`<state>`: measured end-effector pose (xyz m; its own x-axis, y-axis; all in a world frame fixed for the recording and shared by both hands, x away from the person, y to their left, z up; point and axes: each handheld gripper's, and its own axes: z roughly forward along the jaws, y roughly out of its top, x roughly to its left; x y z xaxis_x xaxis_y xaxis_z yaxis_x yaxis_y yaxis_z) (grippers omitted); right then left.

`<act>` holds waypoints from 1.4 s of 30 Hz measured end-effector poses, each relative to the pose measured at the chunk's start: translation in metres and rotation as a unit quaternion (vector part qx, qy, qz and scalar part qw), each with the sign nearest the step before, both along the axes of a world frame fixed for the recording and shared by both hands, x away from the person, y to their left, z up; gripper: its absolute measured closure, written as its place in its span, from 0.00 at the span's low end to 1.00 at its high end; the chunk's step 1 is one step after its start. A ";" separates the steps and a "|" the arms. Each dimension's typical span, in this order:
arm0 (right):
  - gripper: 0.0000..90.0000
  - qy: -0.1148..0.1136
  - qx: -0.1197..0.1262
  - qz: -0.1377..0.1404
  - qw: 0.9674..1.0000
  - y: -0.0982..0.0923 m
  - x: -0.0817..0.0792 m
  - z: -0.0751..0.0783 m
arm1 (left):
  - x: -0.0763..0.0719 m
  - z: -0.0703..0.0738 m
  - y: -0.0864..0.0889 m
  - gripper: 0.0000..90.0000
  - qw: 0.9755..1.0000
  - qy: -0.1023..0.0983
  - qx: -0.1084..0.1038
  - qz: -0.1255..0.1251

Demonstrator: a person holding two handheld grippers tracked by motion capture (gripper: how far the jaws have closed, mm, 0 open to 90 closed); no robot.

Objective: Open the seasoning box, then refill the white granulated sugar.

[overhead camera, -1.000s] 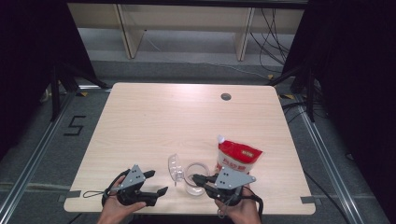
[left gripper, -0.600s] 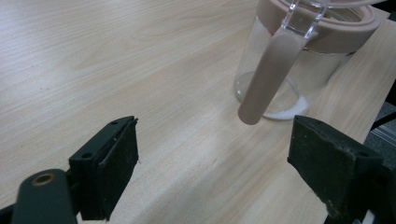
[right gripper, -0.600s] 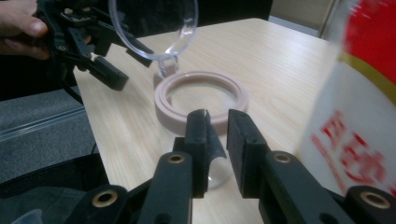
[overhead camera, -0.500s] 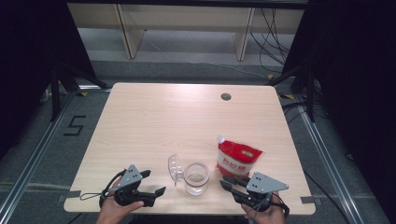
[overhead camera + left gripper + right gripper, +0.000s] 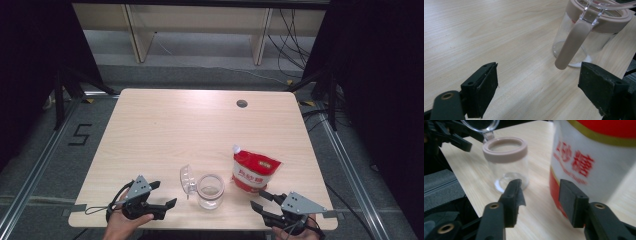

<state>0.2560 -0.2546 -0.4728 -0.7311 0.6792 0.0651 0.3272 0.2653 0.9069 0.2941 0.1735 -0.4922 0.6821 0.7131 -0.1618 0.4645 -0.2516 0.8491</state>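
Note:
A clear jar [image 5: 210, 191] with a beige rim stands near the table's front edge. Its clear hinged lid [image 5: 187, 179] is flipped open to the left. A red and white pouch [image 5: 254, 171] stands just right of the jar. My left gripper [image 5: 164, 193] rests left of the jar, open and empty, pointing at it. In the left gripper view the jar [image 5: 596, 32] and its beige latch strap [image 5: 574, 42] lie beyond the left gripper [image 5: 541, 92]. My right gripper [image 5: 258, 200] is at the front right; its jaws have just been opening, with nothing between them. In the right gripper view the right gripper [image 5: 541, 200] points between the jar [image 5: 507, 162] and the pouch [image 5: 599, 157].
The wooden table [image 5: 200, 125] has a round cable hole [image 5: 242, 103] at the back right. Dark curtains flank it, and shelving legs and cables stand behind. The table's front edge runs close under both hands.
My right gripper drew away from the jar toward the front right corner, and its jaws opened. The left gripper, jar, lid and pouch have stayed put.

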 end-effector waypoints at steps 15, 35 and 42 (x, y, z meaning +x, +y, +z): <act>0.33 -0.006 -0.020 -0.065 0.998 -0.023 0.001 -0.004 | 0.000 0.000 -0.002 0.17 1.000 0.000 0.005 -0.009; 0.19 -0.035 -0.010 -0.062 0.997 -0.031 0.027 -0.007 | -0.001 0.001 -0.003 0.17 0.999 -0.012 0.012 -0.027; 0.19 -0.036 -0.006 -0.033 0.999 -0.022 0.040 -0.012 | -0.002 -0.001 -0.006 0.17 0.999 -0.009 0.017 -0.028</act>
